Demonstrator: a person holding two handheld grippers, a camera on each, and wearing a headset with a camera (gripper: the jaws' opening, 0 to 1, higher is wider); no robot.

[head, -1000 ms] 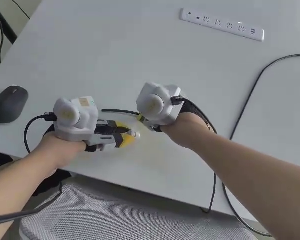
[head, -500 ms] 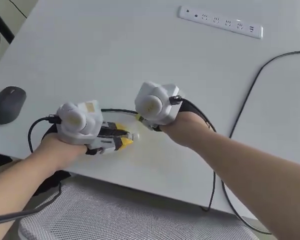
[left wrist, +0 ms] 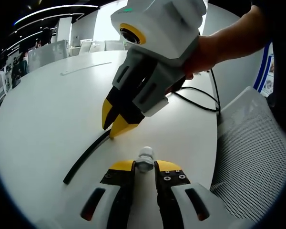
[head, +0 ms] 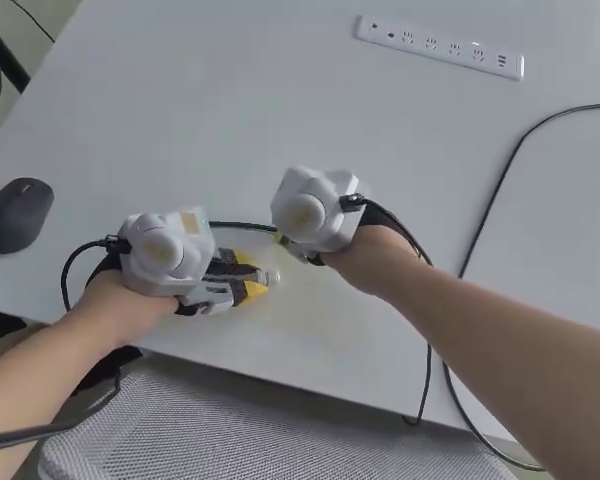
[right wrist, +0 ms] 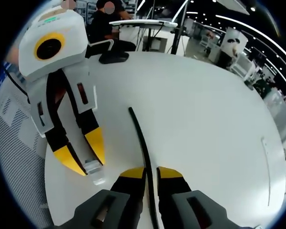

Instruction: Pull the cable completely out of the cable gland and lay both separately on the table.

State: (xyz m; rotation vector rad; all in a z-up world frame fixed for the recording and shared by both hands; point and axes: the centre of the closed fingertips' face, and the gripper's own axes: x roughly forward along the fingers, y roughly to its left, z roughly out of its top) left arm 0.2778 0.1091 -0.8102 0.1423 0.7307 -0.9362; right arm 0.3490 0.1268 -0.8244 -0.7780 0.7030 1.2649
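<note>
Left gripper (left wrist: 144,166): jaws nearly closed, yellow tips pinching the white cable gland (left wrist: 144,159) from both sides. The gland pokes out just past the tips, close over the tabletop (left wrist: 47,114); can't tell if it touches.

Right gripper (right wrist: 151,171): jaws closed down on the black cable (right wrist: 142,143), which passes between the tips. From there it runs forward, low along the tabletop, to a free end out ahead.

The cable is out of the gland. In the left gripper view it runs away down-left from the right gripper's tips, and the gland sits apart from it, near but not touching. In the right gripper view the gland hangs in the other gripper's tips, left of the cable, with bare tabletop between them.

Pose, head view: both grippers sit at the near edge of the tabletop, jaws angled toward each other, tips near but apart. The left hand (head: 120,300) holds its gripper roughly level, jaws pointing right. The right hand (head: 365,255) comes in from the right, forearm running diagonally from lower right, gripper tipped down toward the table.

Elsewhere:
- Dark mouse (head: 18,212) at far left.
- White power strip (head: 440,48) at the far edge.
- Separate black cord (head: 500,190) trailing off the right side.
- Mesh chair (head: 230,430) below the edge.
</note>
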